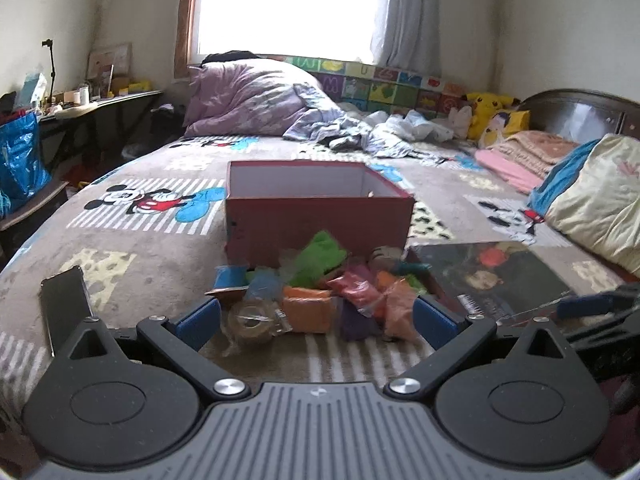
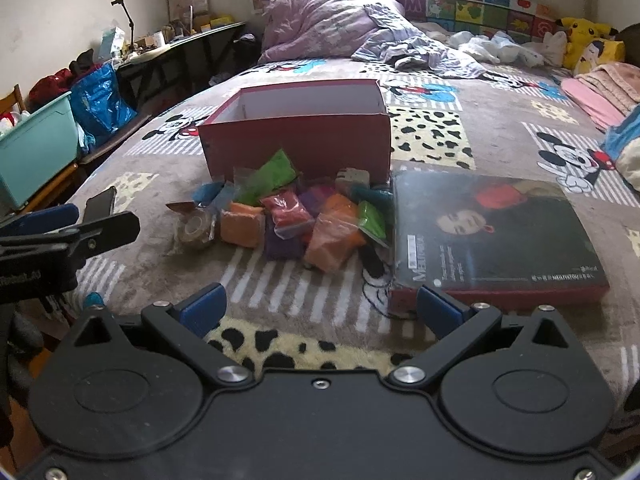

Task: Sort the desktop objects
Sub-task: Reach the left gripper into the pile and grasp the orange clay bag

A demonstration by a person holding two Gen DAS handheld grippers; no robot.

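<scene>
A pile of small coloured clay packets (image 1: 340, 288) (image 2: 296, 216) lies on the bed in front of an open red box (image 1: 316, 216) (image 2: 296, 140) with a white inside. A roll of clear tape (image 1: 252, 322) (image 2: 196, 228) sits at the pile's left edge. The box's dark lid (image 1: 488, 276) (image 2: 496, 236) lies flat to the right. My left gripper (image 1: 316, 318) is open, low over the blanket, its blue fingertips either side of the pile's near edge. My right gripper (image 2: 320, 308) is open too, a little short of the pile, its right finger by the lid's near corner.
A dark phone (image 1: 66, 308) (image 2: 100, 202) lies left of the pile. The bed carries a cartoon-mouse blanket (image 2: 440, 92), a purple duvet (image 1: 256, 96), pillows (image 1: 596, 196) and a yellow plush (image 2: 588, 40). Left of the bed stand a teal bin (image 2: 36, 152), blue bag (image 2: 102, 100) and cluttered desk (image 1: 100, 100).
</scene>
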